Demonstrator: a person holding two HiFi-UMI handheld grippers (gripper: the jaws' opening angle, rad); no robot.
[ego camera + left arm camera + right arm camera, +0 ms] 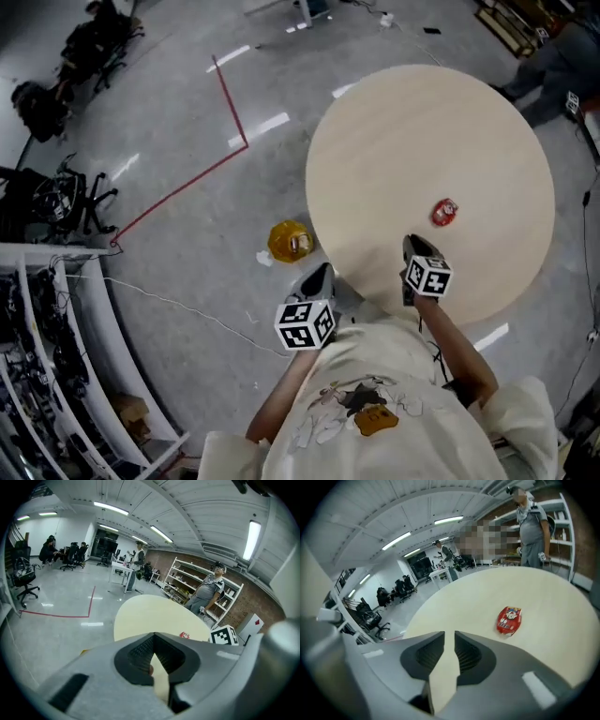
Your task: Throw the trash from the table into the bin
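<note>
Red crumpled snack wrapper point(508, 620), print too small to read, on round pale wooden table point(422, 122), long axis running away from right gripper point(449, 634), its jaws barely parted, empty, left gripper point(153, 635) jaws together.

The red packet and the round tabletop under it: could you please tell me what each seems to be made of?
The red packet looks like thin glossy plastic or foil film: it is crinkled, printed and catches light. The tabletop looks like matte pale wood or laminate: even beige, no glare; which one I cannot tell.
</note>
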